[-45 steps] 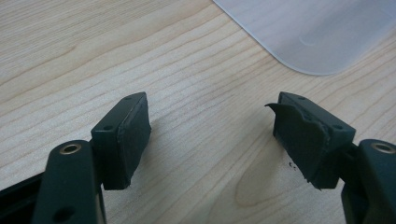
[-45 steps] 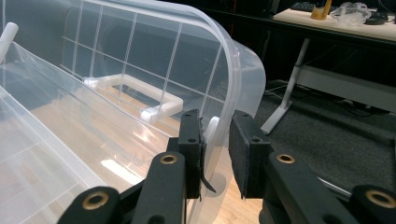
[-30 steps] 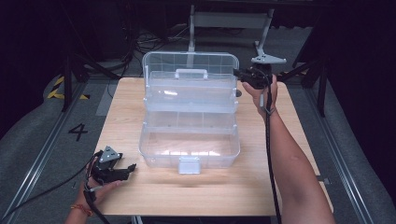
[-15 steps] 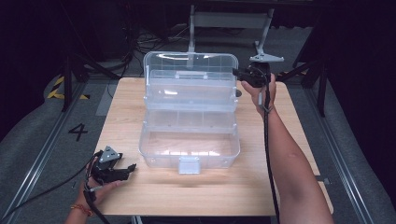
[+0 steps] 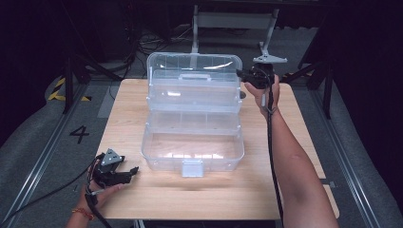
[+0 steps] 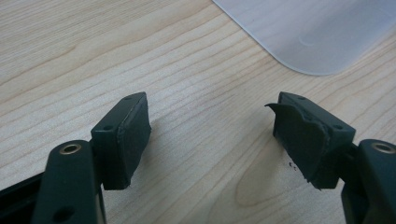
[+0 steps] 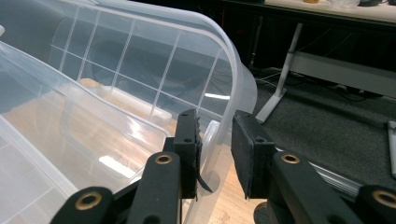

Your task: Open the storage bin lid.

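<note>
The clear plastic box sits mid-frame on the wooden table, lid standing open, latch facing the bottom edge, long axis left-to-right. Right gripper has its jaws either side of the lid's right rim, slightly apart. I'd pinch the rim firmly and swing slowly. Left gripper rests lower left, jaws spread, holding nothing.

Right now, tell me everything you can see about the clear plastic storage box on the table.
The clear plastic box sits mid-table on the wooden table, open. Its ribbed lid stands upright at the back with a handle, a divided tray stepped below it, and a deep bottom bin that looks empty. A latch tab hangs at the front. The right claw straddles the lid's right edge, jaws not fully closed on it. The left claw rests open on the table, apart from the box.
</note>
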`<act>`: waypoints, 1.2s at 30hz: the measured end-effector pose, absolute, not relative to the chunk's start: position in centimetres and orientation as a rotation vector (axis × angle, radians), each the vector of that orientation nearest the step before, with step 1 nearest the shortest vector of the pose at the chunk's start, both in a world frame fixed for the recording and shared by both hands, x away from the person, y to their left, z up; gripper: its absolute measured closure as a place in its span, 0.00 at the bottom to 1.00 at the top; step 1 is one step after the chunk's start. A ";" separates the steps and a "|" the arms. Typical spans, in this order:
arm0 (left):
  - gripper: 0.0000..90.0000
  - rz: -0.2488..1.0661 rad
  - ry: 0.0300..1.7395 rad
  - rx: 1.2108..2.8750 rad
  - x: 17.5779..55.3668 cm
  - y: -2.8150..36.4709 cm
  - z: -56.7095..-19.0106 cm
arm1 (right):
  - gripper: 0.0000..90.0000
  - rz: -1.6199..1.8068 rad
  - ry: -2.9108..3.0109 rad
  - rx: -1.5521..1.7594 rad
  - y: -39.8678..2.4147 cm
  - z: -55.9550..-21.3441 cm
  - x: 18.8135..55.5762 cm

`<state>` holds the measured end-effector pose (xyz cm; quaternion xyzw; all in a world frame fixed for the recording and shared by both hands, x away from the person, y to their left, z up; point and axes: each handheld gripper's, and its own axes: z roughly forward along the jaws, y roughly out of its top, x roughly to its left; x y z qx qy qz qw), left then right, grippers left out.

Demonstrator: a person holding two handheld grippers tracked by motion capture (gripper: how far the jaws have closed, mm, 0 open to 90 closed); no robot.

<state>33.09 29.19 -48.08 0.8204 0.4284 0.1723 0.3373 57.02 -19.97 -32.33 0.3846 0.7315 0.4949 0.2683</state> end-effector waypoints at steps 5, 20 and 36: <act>0.31 0.449 1.117 2.138 33.1 29.2 -48.1 | 0.80 1.333 1.970 1.042 -19.9 -32.5 57.1; 0.31 0.449 1.116 2.138 33.1 29.2 -48.1 | 0.78 1.302 1.969 1.055 -19.7 -32.9 57.4; 0.30 0.450 1.113 2.145 33.1 29.2 -48.1 | 0.79 1.211 2.028 1.064 -19.9 -34.0 57.2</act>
